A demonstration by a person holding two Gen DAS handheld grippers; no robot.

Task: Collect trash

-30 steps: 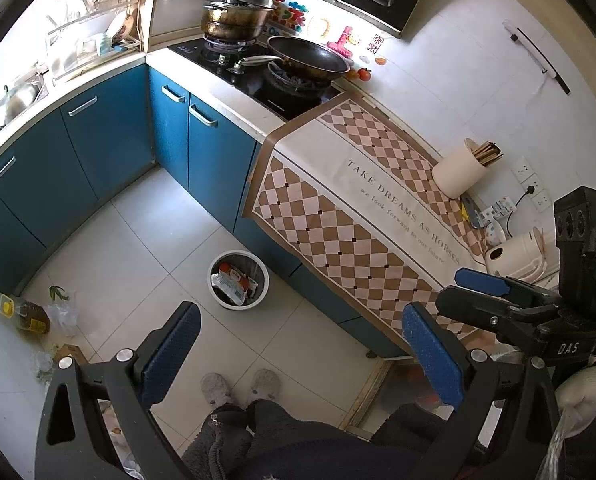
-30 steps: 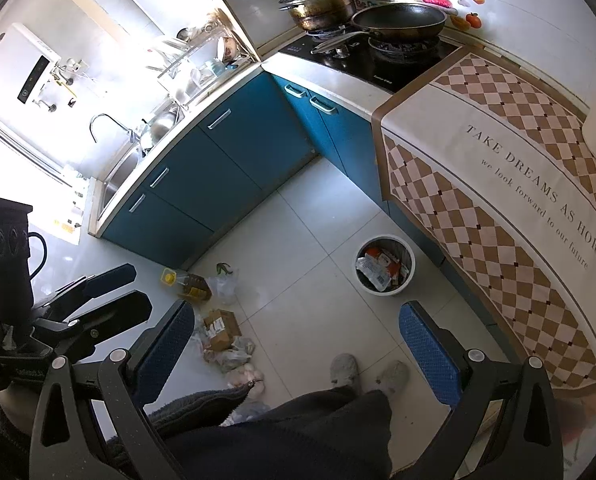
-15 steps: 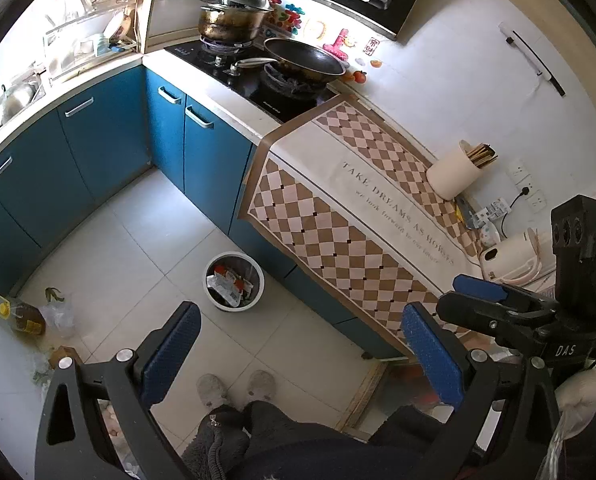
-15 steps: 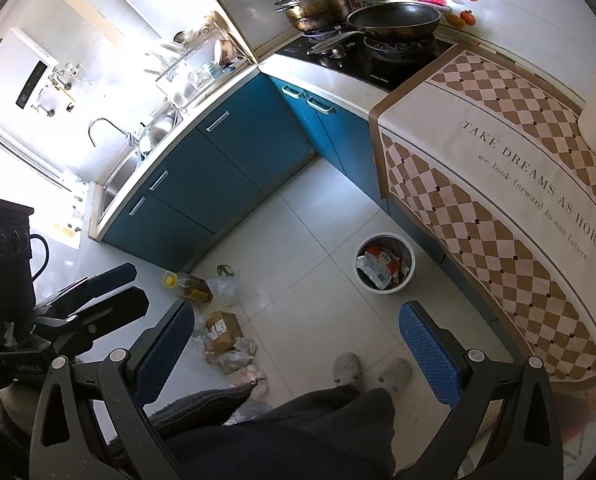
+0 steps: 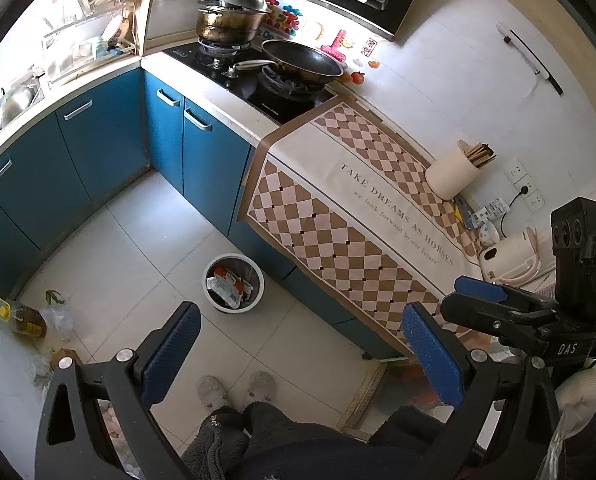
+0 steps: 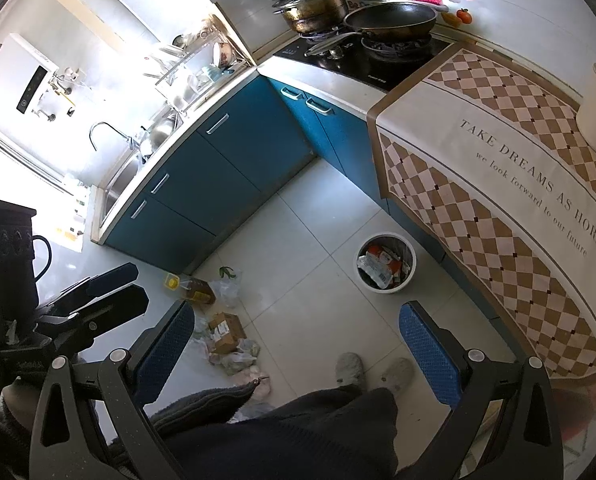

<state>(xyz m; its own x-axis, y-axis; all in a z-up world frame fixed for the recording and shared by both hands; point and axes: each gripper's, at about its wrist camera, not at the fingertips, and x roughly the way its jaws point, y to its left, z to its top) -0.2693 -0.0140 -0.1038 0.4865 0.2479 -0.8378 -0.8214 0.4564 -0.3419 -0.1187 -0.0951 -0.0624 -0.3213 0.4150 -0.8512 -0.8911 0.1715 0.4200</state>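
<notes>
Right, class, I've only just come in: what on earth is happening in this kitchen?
A person in grey slippers stands on the tiled floor, holding a two-finger gripper in each hand. The left gripper and right gripper both have their blue-padded jaws wide apart and hold nothing. Below them a round white trash bin already contains wrappers. A cardboard box, plastic bags and a yellow-capped oil bottle lie on the floor by the blue cabinets.

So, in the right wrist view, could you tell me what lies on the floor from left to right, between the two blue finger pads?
Oil bottle → cardboard box → white trash bin, already holding wrappers. The person's slippers sit nearer the camera, below the gap between box and bin.
</notes>
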